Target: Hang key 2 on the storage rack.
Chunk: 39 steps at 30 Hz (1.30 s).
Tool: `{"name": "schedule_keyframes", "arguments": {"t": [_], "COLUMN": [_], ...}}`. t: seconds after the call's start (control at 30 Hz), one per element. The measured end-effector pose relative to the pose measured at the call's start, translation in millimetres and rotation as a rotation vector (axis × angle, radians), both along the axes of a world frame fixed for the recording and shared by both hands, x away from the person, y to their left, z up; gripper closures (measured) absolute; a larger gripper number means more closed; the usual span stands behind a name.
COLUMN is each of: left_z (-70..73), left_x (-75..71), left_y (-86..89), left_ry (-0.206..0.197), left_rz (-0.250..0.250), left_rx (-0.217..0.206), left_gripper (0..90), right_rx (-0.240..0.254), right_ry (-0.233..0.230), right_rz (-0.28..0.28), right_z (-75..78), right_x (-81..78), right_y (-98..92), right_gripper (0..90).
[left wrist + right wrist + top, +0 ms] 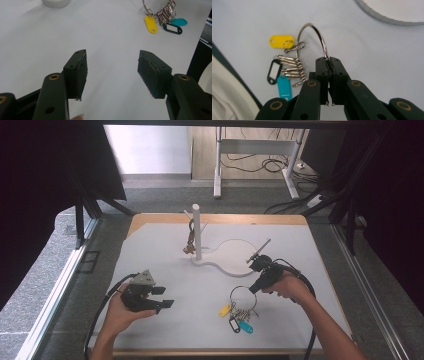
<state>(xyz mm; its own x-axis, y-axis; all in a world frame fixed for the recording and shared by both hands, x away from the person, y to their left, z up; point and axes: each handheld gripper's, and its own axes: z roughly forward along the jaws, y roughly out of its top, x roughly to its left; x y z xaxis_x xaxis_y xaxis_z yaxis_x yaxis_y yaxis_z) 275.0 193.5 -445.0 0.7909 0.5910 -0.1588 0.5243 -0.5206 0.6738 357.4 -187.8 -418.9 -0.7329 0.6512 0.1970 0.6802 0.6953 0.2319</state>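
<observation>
My right gripper is clamped on the big key ring, its tagged keys trailing on the white table, left gripper wide and empty, so next I judge: carry it onto the peg stand.

No writing, brand, number or sign can be read anywhere here. The yellow tag, the black-framed tag and the teal tag on the key ring show blank faces.
</observation>
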Motion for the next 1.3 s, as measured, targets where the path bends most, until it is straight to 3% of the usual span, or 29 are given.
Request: {"name": "schedule_keyframes", "arguments": {"t": [0.27, 0.73, 0.97, 1.3], "left_z": [1.0, 1.9, 1.9, 2.8], "left_x": [-0.4, -0.6, -0.7, -1.8], "left_y": [0.7, 2.7, 2.9, 3.8], "left_ry": [0.002, 0.000, -0.003, 0.000], "left_rz": [-0.001, 0.005, 0.001, 0.006], "left_rx": [-0.005, -0.012, -0.009, -0.017], "left_gripper": [41.3, 41.3, 41.4, 41.4], "right_rx": [0.049, 0.032, 0.036, 0.045], "right_ry": [0.053, 0.075, 0.063, 0.027], "right_rz": [0.055, 0.086, 0.087, 0.071], "right_z": [-2.9, -7.3, 9.3, 47.6], "right_x": [-7.5, -4.7, -1.5, 8.3], "right_y": [8.7, 19.0, 18.4, 8.6], "right_gripper": [84.1, 87.1, 87.1, 87.2]}}
